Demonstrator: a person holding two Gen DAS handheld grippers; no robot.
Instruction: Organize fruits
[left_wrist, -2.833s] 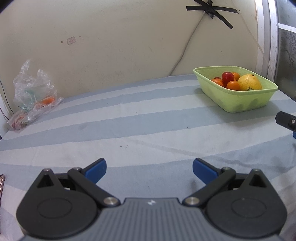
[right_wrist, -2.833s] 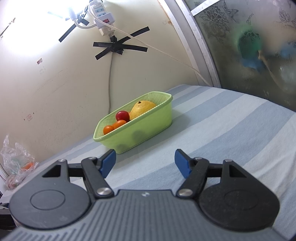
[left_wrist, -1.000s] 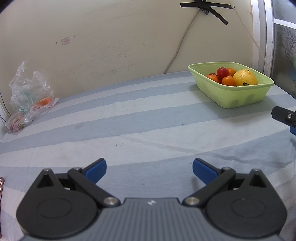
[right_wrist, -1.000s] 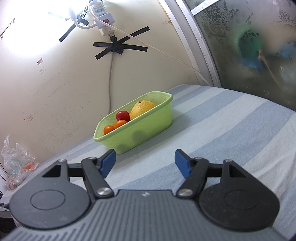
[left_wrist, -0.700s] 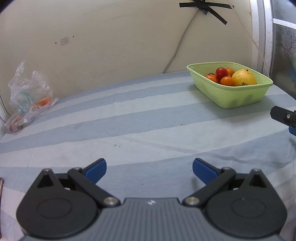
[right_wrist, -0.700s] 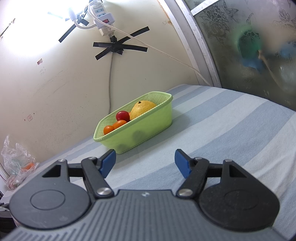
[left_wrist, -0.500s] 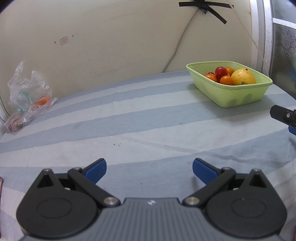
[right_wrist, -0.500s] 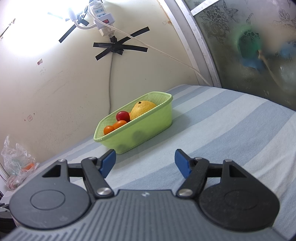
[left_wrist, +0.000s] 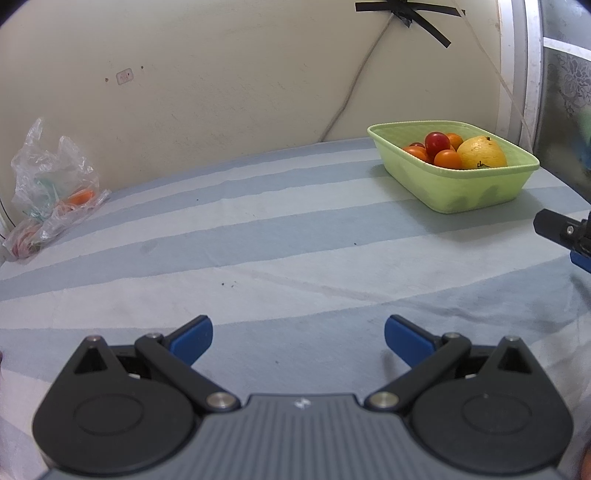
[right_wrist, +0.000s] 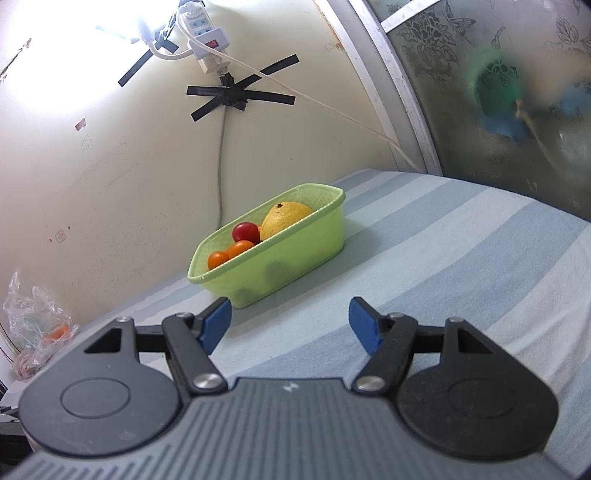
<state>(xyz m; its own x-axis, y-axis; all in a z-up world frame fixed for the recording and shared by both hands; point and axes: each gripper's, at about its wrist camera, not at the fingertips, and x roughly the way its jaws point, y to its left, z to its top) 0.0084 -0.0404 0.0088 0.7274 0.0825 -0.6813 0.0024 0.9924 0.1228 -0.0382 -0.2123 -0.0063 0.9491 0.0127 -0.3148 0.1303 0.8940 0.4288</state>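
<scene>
A light green basket (left_wrist: 461, 192) stands on the striped cloth at the far right of the left wrist view, and ahead in the right wrist view (right_wrist: 295, 266). It holds a yellow citrus fruit (left_wrist: 480, 153) (right_wrist: 284, 218), a red tomato (left_wrist: 436, 141) (right_wrist: 245, 232) and several orange tomatoes (left_wrist: 447, 158) (right_wrist: 229, 253). My left gripper (left_wrist: 297, 338) is open and empty, low over the cloth, well short of the basket. My right gripper (right_wrist: 290, 323) is open and empty, just in front of the basket. One of its fingers (left_wrist: 561, 230) shows at the left wrist view's right edge.
A crumpled clear plastic bag (left_wrist: 51, 184) (right_wrist: 35, 328) with something orange inside lies at the far left against the wall. A taped cable (right_wrist: 221, 155) runs down the wall behind the basket. A frosted glass panel (right_wrist: 517, 92) stands at the right.
The left gripper's view has shifted slightly, so the basket sits a little further left and higher in it. The right gripper has not moved. Both stay open.
</scene>
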